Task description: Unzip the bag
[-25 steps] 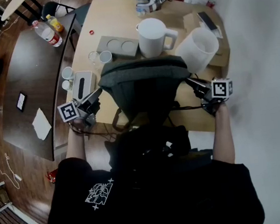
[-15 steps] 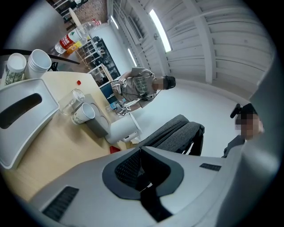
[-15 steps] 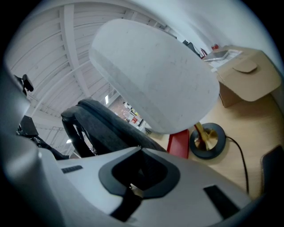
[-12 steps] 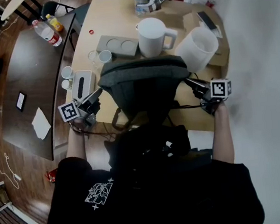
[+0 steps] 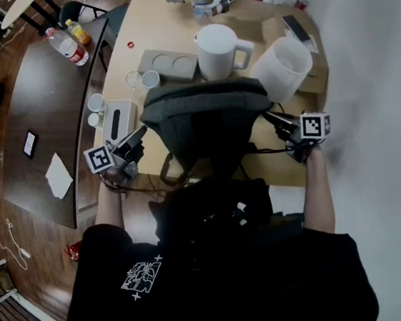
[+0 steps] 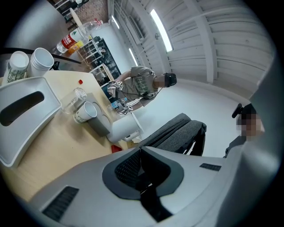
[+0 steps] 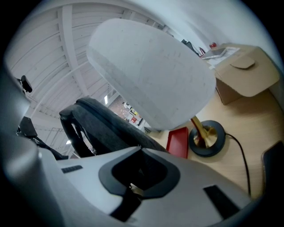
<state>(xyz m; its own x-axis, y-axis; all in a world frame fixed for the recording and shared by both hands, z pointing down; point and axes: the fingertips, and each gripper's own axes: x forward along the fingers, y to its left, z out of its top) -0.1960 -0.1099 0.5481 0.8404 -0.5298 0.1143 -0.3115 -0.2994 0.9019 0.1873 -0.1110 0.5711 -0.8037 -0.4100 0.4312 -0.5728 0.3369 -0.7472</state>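
The grey bag (image 5: 207,123) sat at the near edge of the table (image 5: 163,24), right in front of the person, and it was flanked on both sides. The left tongs (image 5: 142,132) came in at its left shoulder and the right tongs (image 5: 269,117) at its right shoulder, both tips up against the fabric in the head view. Neither was clearly the closer: the bag lay squarely between them.

The bag's long axis ran across the person, left to right, with its arched top edge spanning from one pair of tongs to the other. That was the line to watch. Any zip along that arch would have to travel sideways, from one shoulder toward the other, so one hand would likely steady the bag while the other pulled.

Both pairs of tongs were pressed together. In the left gripper view the jaws met with no gap, and the bag showed just beyond them to the right. In the right gripper view the jaws were closed too, with a small pale glint at the join and the bag rising just beyond to the left. It might have been a zip pull, but it was too small to be sure. The zip itself could not be made out in any view.

A white jug (image 5: 218,52) and a white lampshade (image 5: 281,70) stood just behind the bag, so there was little room on the far side.
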